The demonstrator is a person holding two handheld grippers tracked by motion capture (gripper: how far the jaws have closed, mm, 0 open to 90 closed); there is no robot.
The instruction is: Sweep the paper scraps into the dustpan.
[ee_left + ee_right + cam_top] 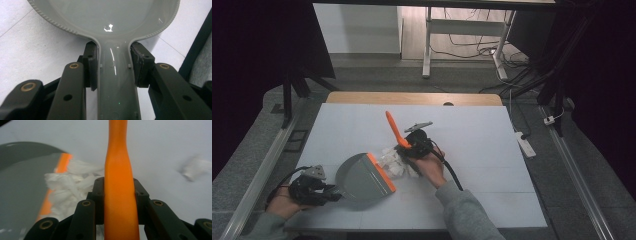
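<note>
A grey dustpan (359, 179) with an orange lip (381, 172) lies on the white table (482, 150) at the front left. My left gripper (331, 195) is shut on its grey handle (115, 85), with the pads pressing both sides. My right gripper (412, 149) is shut on the orange handle (118, 185) of a brush (393, 128), which sticks up and back to the left. A heap of crumpled white paper scraps (394, 162) lies against the pan's lip (62, 162), just left of the right gripper. The brush's bristles are hidden.
One loose white scrap (193, 168) lies apart on the table. A wooden strip (412, 98) runs along the table's far edge. On the floor lie a power strip (524, 142) and cables, behind them a white desk frame (428, 45).
</note>
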